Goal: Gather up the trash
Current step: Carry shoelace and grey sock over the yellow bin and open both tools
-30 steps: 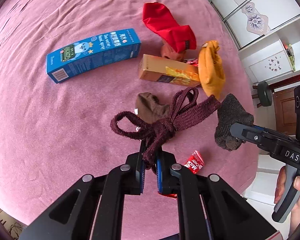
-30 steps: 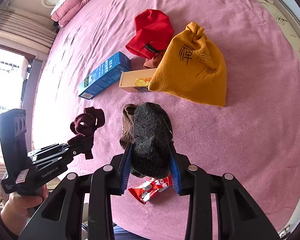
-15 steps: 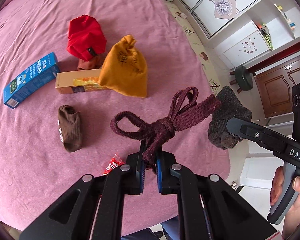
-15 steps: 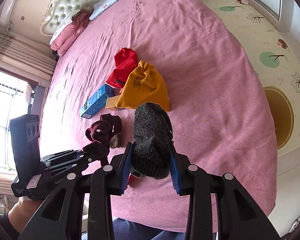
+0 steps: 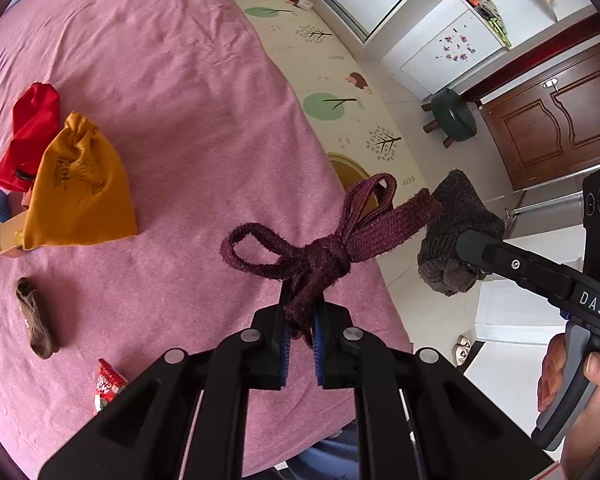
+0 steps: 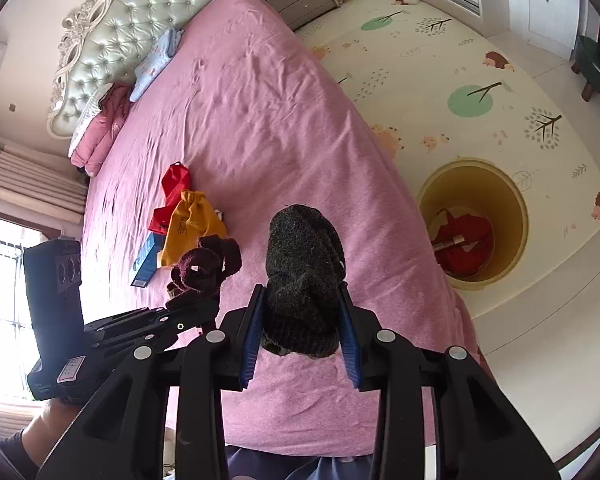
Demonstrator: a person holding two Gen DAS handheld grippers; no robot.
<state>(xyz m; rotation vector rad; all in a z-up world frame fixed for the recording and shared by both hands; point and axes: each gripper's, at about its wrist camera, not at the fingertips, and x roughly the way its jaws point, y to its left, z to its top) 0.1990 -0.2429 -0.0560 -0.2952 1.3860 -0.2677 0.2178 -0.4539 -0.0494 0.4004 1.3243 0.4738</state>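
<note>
My left gripper (image 5: 300, 320) is shut on a knotted maroon cloth strip (image 5: 324, 252), held in the air above the pink bed's right edge. My right gripper (image 6: 300, 316) is shut on a dark grey wool sock (image 6: 304, 276), also lifted; the sock shows in the left wrist view (image 5: 456, 236) too, and the maroon strip shows in the right wrist view (image 6: 204, 268). A yellow bin (image 6: 476, 184) stands on the floor mat right of the bed, with red material inside.
On the pink bed (image 5: 180, 120) lie a yellow pouch (image 5: 80, 192), a red pouch (image 5: 28, 128), a brown sock (image 5: 36, 320), a red snack wrapper (image 5: 108, 384), a tan box (image 5: 8, 236) and a blue box (image 6: 146, 260). A green stool (image 5: 452, 116) stands on the floor.
Both grippers have risen and swung right toward the bed's edge with their cloth items. The bed items have shrunk and slid left; the yellow bin has come into view.
</note>
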